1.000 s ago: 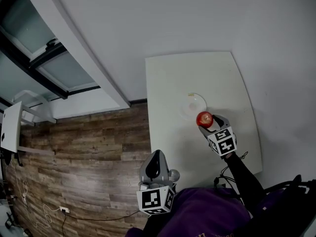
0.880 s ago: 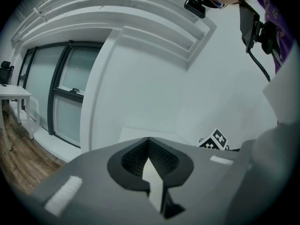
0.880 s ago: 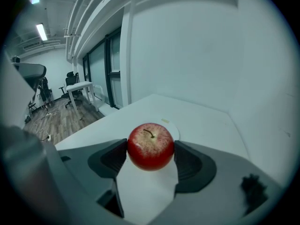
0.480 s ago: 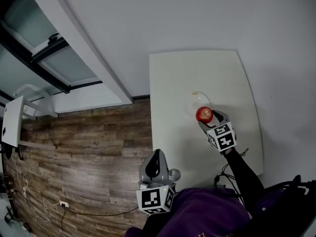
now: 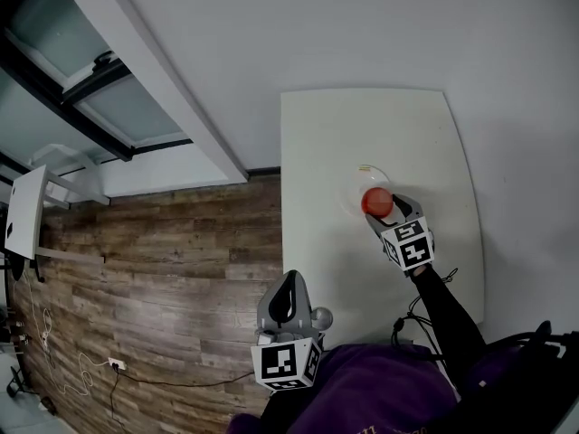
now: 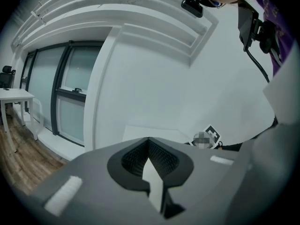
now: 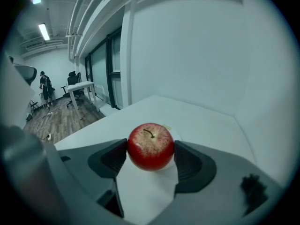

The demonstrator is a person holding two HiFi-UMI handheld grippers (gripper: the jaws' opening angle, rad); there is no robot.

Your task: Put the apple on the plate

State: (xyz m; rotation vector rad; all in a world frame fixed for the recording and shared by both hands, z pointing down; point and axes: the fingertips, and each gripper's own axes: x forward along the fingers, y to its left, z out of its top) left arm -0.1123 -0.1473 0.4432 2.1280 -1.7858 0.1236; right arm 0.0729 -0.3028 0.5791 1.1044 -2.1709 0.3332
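Right gripper [image 7: 151, 157] clamped on apple [image 7: 150, 146], one jaw each side, stem up. Apple sits over near side of plate [image 5: 355, 177]; can't tell if it touches.

Finishing well, I'd judge:
- carry to plate centre
- lower until apple rests
- part jaws slowly so it won't roll

Plate on white table [image 5: 362, 125], nothing else seen in it. Left gripper [image 6: 150, 158] idle by person's lap, jaws together, empty.
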